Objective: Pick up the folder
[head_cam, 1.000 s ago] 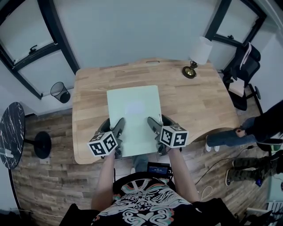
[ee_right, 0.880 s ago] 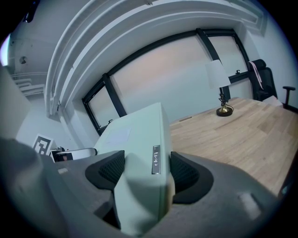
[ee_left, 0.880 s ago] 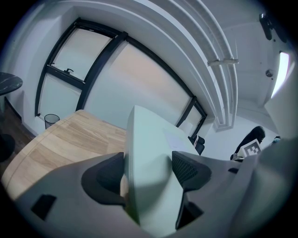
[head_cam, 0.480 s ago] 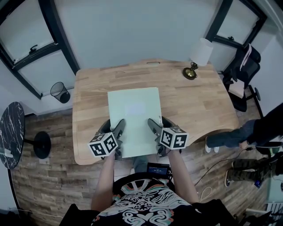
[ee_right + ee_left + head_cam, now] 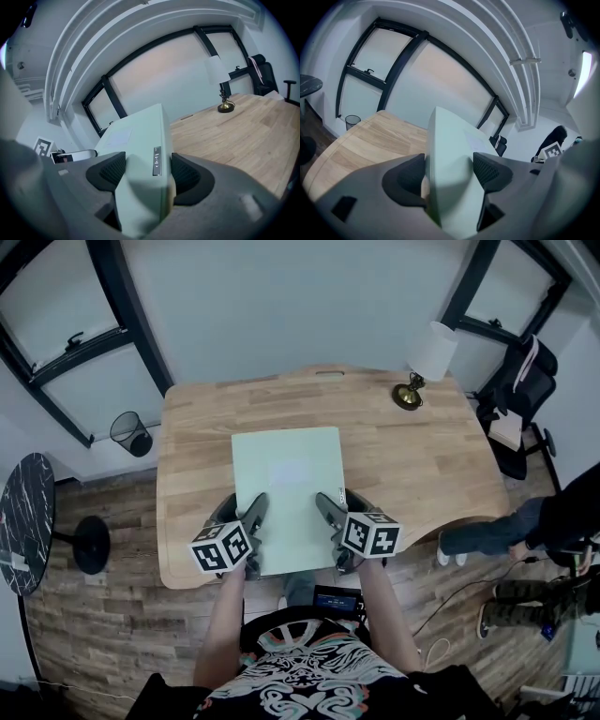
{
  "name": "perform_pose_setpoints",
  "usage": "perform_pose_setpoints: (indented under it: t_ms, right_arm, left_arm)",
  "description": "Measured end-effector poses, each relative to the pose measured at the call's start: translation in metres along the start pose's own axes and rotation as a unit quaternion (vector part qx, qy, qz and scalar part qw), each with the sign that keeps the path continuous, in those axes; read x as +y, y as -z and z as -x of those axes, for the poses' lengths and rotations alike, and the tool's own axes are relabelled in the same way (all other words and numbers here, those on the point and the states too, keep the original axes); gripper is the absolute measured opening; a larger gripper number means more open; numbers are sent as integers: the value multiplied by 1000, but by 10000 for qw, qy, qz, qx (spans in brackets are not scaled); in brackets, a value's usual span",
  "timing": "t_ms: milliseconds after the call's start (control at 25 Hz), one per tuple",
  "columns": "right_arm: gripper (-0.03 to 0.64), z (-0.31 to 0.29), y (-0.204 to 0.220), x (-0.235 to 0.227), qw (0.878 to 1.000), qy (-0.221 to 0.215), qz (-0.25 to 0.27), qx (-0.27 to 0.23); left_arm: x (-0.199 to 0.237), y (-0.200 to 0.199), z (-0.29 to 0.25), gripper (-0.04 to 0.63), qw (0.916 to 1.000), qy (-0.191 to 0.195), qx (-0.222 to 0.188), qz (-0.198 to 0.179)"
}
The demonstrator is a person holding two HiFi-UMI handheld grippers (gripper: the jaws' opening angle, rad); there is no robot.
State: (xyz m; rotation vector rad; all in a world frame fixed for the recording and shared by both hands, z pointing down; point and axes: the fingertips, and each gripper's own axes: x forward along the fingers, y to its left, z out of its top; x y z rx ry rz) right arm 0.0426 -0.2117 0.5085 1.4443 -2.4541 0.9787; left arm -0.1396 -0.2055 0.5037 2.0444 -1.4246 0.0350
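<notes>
Folder [image 5: 286, 479] scarcely shifted (a touch rightward), its near corners pinched in left claw [image 5: 246, 508] and right claw [image 5: 338, 503].

Wooden desk [image 5: 422, 465] against white wall [image 5: 281, 306]; black-framed windows [image 5: 66, 381] both sides. Table lamp [image 5: 427, 357] at desk's far right. Wire wastebasket [image 5: 129, 432], black side table [image 5: 23, 521] left; office chair [image 5: 520, 381] right. Wood-plank floor [image 5: 103, 634].

Matt pale-green folder [image 5: 287, 486] on smooth, light wood-grain table [image 5: 412, 460]

Wood table [image 5: 412, 456]: lamp [image 5: 431, 352] far-right corner, folder [image 5: 286, 484] over front-mid.
</notes>
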Motion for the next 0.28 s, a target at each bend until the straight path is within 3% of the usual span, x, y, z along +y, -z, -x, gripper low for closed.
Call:
perform_pose_setpoints:
  t_ms: [280]
  right_arm:
    - [304,-1,-2,-7,10000,14,-31,37]
  left_arm:
    - [-3,1,-6,305,10000,-17,36,-7]
